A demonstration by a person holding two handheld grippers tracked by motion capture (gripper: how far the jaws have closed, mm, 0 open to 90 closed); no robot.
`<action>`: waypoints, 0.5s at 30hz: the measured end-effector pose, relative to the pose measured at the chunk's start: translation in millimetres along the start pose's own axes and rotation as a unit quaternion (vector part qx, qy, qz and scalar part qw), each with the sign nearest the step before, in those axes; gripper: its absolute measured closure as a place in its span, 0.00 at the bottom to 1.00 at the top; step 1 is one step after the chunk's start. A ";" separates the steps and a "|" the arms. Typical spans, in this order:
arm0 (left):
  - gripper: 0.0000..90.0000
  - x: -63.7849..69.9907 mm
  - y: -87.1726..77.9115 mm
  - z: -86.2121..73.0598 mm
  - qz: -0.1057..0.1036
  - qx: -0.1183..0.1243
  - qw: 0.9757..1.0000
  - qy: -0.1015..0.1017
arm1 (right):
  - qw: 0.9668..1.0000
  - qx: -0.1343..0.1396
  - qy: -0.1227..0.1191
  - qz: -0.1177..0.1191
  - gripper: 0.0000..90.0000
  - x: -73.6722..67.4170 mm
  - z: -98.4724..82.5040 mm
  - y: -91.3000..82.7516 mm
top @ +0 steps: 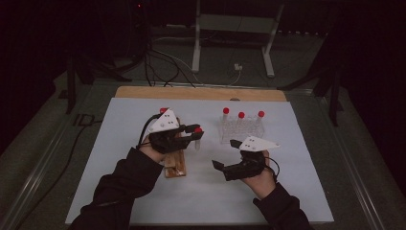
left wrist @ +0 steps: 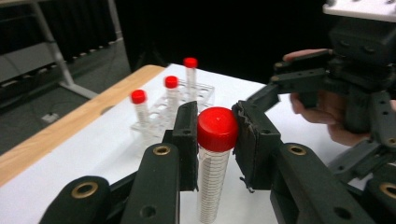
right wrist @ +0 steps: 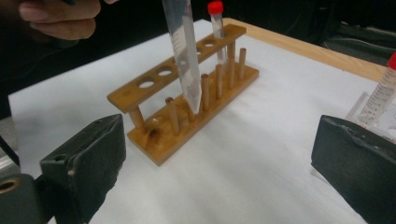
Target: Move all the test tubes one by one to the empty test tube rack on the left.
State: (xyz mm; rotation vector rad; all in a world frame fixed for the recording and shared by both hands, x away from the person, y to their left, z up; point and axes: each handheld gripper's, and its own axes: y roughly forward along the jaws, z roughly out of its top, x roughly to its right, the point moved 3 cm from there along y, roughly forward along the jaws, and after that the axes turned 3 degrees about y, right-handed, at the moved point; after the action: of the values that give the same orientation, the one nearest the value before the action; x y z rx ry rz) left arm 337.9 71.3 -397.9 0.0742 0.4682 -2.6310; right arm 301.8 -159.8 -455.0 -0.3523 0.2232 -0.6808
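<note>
My left gripper [top: 195, 133] is shut on the red cap of a clear graduated tube [left wrist: 213, 179], which hangs upright from the jaws. In the right gripper view that tube [right wrist: 183, 56] hangs tilted just above the wooden rack [right wrist: 187, 100], near one of its holes. One red-capped tube [right wrist: 216, 25] stands in the rack's far end. My right gripper [top: 225, 153] is open wide with nothing between its jaws, to the right of the wooden rack [top: 175, 166].
A clear plastic rack [top: 238, 129] with three red-capped tubes stands at the back right of the white sheet [top: 119, 158]. The table's wooden edge [top: 201, 93] runs along the far side. A metal stand's legs [top: 232, 43] rise beyond it.
</note>
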 end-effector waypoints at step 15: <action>0.80 -37.2 -23.5 -1.3 0.072 0.012 0.997 -0.019 | 1.000 0.004 -0.012 0.006 0.00 0.3 0.6 -2.5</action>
State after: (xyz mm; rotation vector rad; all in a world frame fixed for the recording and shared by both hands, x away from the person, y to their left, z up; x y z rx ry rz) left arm 360.4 107.5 -386.8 0.0629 0.4033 -2.4923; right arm 300.8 -161.7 -453.5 -0.3515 0.1998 -0.6648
